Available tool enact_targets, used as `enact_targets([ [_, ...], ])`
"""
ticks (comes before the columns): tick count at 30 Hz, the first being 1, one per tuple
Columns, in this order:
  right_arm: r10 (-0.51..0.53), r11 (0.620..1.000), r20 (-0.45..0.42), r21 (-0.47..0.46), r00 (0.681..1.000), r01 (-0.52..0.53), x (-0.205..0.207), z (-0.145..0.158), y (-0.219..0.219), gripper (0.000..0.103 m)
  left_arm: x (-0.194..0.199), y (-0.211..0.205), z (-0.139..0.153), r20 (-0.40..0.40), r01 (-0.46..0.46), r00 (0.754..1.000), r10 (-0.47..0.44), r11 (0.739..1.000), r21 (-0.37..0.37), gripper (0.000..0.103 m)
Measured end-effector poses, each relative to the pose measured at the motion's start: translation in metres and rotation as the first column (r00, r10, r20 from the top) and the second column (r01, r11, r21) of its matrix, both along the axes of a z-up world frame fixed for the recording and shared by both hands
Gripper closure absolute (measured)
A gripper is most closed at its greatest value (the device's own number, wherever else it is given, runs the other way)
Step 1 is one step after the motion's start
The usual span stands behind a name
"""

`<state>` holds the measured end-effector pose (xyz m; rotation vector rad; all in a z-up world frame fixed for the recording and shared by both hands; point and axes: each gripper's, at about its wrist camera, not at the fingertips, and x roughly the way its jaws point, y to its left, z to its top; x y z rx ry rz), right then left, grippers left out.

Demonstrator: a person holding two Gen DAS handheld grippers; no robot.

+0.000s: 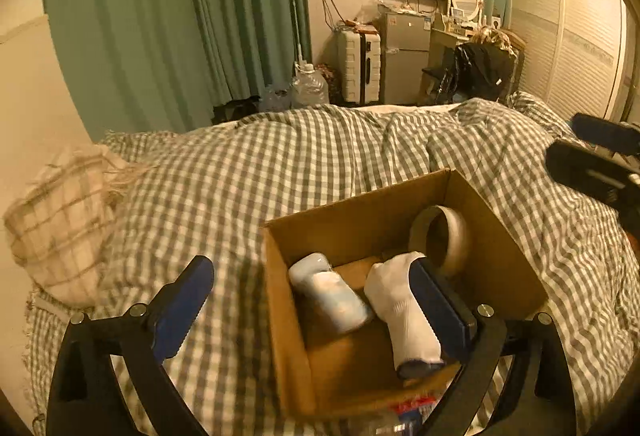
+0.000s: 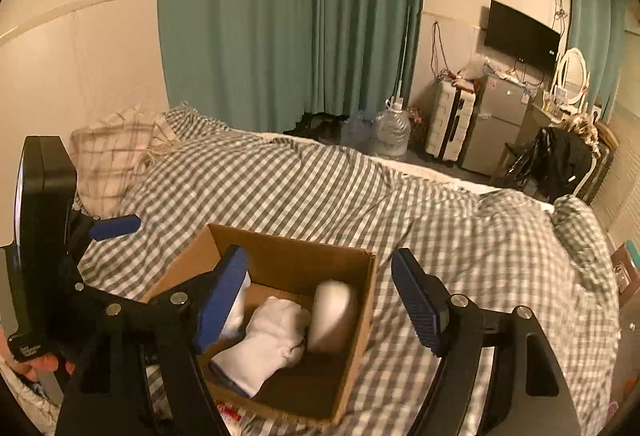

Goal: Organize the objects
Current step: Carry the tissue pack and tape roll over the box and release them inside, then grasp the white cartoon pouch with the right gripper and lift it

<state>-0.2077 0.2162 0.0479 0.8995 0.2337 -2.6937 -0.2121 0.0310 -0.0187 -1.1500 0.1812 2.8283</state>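
An open cardboard box [image 1: 496, 244] sits on the checked bed cover; it also shows in the right wrist view [image 2: 360, 320]. Inside lie a white sock [image 1: 400, 308], a pale blue and white packet [image 1: 336, 292] and a beige tape roll [image 1: 444, 236]. The sock [image 2: 272, 340] and roll [image 2: 332, 312] also show in the right wrist view. My left gripper [image 1: 316, 300] is open and empty, its right finger above the box. My right gripper [image 2: 320, 300] is open and empty, straddling the box's right side.
The bed carries a grey checked duvet [image 1: 248, 176] and a plaid pillow [image 1: 60, 220] at the left. Green curtains [image 1: 160, 16], water jugs [image 1: 308, 84], a suitcase [image 1: 360, 64], a small fridge [image 1: 404, 56] and a black bag [image 1: 480, 68] stand beyond the bed.
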Motion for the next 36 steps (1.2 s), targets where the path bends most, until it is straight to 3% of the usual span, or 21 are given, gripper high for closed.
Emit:
enact_targets([
  [6,-0.019,0.997,-0.021,0.068,1.0,0.02,0.064,0.037,-0.008,0.023,0.05,-0.013,0.029,-0.037,-0.02,0.999,0.02,1.0,-0.004,0.0],
  [12,-0.011,0.995,-0.008,0.103,1.0,0.012,0.123,0.033,-0.018,0.023,0.101,-0.03,0.026,-0.042,-0.045,0.998,0.045,0.999,-0.004,0.0],
  [15,-0.009,0.994,0.029,0.113,1.0,0.005,0.145,0.015,-0.024,0.023,0.125,-0.035,0.014,-0.019,-0.029,0.999,0.029,1.0,-0.001,0.0],
  [21,0.002,0.989,0.129,0.145,0.992,-0.021,0.178,-0.051,-0.04,0.023,0.164,-0.04,-0.028,0.017,-0.057,0.998,0.058,0.998,-0.034,0.0],
  [28,0.064,0.984,0.322,0.139,0.945,-0.115,0.193,-0.127,-0.066,0.023,0.182,-0.039,-0.076,0.077,-0.049,0.995,0.057,0.993,-0.105,0.0],
  [36,0.064,0.982,0.446,0.133,0.893,-0.136,0.177,-0.164,-0.084,0.025,0.178,-0.056,-0.088,0.119,-0.081,0.989,0.084,0.996,-0.028,0.0],
])
